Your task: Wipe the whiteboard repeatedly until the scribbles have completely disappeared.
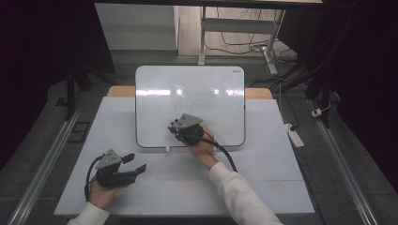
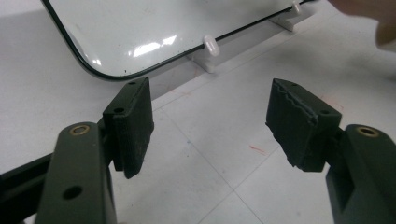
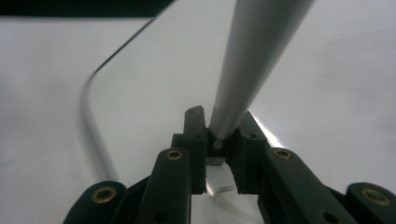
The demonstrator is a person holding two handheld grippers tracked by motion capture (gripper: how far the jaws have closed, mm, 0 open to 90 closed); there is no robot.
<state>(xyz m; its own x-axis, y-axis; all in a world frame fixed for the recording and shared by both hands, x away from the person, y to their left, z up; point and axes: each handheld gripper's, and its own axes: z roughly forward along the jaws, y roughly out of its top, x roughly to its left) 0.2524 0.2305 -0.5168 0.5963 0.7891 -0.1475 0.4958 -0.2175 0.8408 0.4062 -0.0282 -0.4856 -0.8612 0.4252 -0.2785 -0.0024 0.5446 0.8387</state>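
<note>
Right gripper (image 1: 180, 125) over whiteboard (image 1: 155, 84), jaws clamped on grey stick (image 3: 252, 60), probably marker; tip hidden.
Left gripper (image 1: 137, 164) rests on table (image 1: 263, 183), jaws spread, nothing between.
Risk: stick pinched at one end only, could twist or slip under pressure; board, propped on small white feet (image 2: 205, 58), could slide.
Count: one whiteboard, one stick, two grippers.

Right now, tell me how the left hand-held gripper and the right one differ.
The left hand-held gripper stands open and empty; the right hand-held gripper is shut on a grey pen. The left rests over the white table, beside the whiteboard; the right is over the whiteboard. Both have black jaws.
</note>
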